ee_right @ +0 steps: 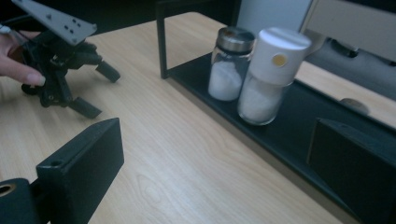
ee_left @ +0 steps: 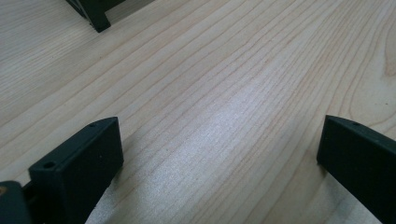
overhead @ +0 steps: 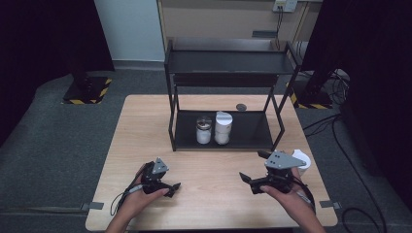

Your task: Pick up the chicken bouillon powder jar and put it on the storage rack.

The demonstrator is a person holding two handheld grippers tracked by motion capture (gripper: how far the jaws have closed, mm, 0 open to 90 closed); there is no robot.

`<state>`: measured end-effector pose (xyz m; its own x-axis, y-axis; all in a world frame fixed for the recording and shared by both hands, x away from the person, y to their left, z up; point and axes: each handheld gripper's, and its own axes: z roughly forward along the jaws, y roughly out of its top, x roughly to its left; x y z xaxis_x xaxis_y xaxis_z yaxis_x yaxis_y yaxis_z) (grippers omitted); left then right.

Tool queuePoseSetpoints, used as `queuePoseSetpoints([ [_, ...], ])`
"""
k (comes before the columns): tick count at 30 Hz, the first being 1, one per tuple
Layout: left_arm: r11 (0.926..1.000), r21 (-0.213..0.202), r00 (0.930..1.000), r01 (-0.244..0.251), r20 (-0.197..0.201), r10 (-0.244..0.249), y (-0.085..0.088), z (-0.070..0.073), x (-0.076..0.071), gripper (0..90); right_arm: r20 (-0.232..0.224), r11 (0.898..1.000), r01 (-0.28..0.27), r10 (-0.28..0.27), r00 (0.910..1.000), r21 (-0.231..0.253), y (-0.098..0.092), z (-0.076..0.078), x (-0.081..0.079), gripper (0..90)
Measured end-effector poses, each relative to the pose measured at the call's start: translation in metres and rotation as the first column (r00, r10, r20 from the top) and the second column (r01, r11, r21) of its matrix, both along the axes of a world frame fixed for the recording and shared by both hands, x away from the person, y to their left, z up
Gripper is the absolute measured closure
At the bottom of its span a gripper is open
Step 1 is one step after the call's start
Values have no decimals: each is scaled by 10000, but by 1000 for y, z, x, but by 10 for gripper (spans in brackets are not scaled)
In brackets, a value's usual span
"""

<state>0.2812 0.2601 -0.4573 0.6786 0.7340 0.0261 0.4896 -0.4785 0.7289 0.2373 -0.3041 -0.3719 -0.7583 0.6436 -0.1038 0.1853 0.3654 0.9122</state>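
Rack: black 2-tier metal shelf (overhead: 228,62) is standing at the centre of the wooden table (overhead: 145,126).
Jars: steel-capped glass jar (overhead: 203,129) and white-capped jar (overhead: 223,127) are sitting side by side, just apart, on the lower tier, centre frame.
Left gripper (overhead: 172,189): is resting low at lower left, jaws spread over bare wood, pinching nothing.
Right gripper (overhead: 252,174): is hovering at lower right, jaws spread wide, nothing between them, facing the 2 jars.
White object (overhead: 301,158): is lying behind the right gripper.

Left tongs (overhead: 171,187) low, jaws wide apart, right tongs (overhead: 252,178) raised higher, jaws wide apart, nothing gripped
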Motion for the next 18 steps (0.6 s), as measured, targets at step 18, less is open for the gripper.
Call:
queuePoseSetpoints([
  [18,10000,0,10000,1,1,-1,0,0,0,0,921,9917,1251,-1275,9876,305,-41,25,-16,42],
])
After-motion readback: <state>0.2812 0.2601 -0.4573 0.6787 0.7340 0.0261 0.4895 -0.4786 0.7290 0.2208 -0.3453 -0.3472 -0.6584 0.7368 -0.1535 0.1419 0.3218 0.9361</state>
